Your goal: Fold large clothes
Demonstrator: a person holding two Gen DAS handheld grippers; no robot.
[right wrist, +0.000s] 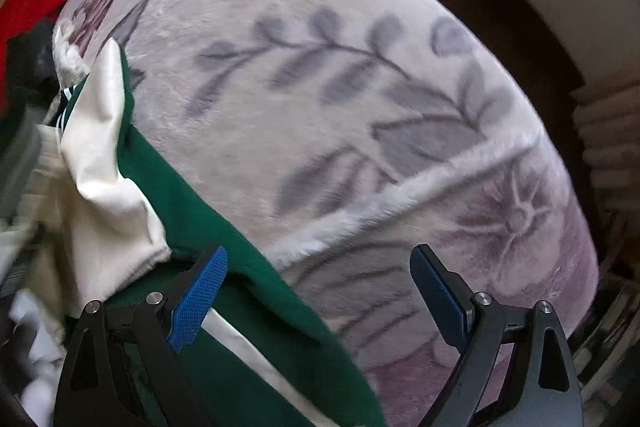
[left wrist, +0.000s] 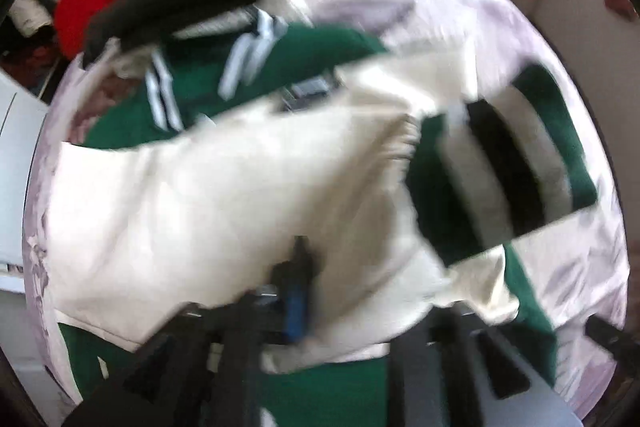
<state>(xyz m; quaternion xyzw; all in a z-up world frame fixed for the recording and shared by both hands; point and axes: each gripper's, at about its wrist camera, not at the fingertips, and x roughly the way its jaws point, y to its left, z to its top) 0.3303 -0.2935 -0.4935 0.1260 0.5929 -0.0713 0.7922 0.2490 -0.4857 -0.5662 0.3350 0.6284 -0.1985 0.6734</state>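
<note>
Green-and-cream varsity jacket fills the left wrist view's centre, spread on a floral plush blanket directly above the left gripper. Motion blur hides whether its fingers pinch the cream sleeve. Right gripper gapes wide, empty, jacket hem under its left pad.

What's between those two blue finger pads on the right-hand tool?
Nothing is gripped: between the right gripper pads, the right wrist view shows only the flowered blanket below.
</note>
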